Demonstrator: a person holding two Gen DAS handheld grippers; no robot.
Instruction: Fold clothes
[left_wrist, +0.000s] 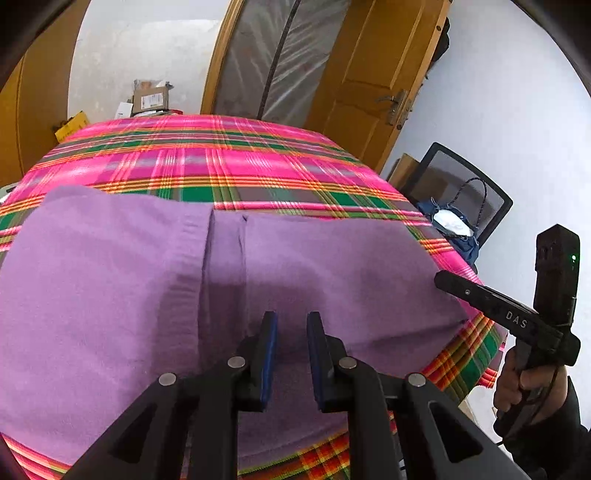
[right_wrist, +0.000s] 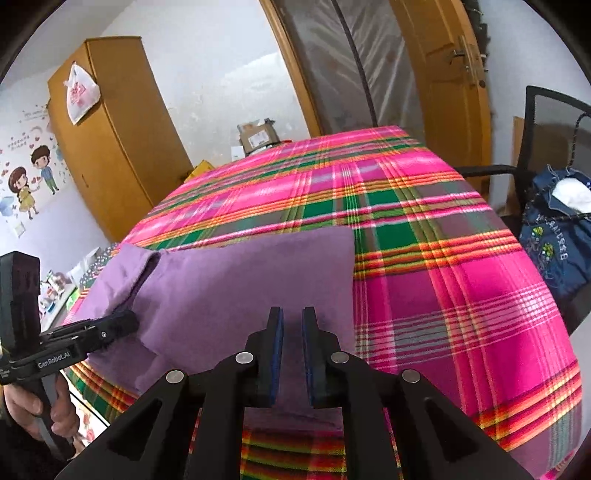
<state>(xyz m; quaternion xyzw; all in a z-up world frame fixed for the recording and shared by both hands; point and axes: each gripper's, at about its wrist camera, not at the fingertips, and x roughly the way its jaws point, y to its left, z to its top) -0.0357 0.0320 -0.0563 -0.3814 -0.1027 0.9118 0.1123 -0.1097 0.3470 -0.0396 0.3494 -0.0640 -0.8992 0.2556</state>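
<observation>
A purple knit garment (left_wrist: 332, 266) lies flat on the pink and green plaid tablecloth (left_wrist: 221, 158), its two sides folded in with a narrow strip showing between them. My left gripper (left_wrist: 291, 317) hovers over the garment's near middle, jaws apart, only the cloth below showing through the gap. In the right wrist view the garment (right_wrist: 240, 280) fills the near left, and my right gripper (right_wrist: 292, 312) sits above its near right part with a narrow gap and nothing pinched. The left gripper (right_wrist: 127, 323) shows at the garment's left edge. The right gripper (left_wrist: 441, 277) shows at its right edge.
A black mesh chair (left_wrist: 461, 184) with a blue denim bag (right_wrist: 554, 251) stands off the table's right side. A wooden cabinet (right_wrist: 110, 129) is at the left, and a wooden door (left_wrist: 369, 74) and cardboard boxes (left_wrist: 151, 98) lie beyond the far edge. Bare plaid cloth (right_wrist: 461, 295) lies right of the garment.
</observation>
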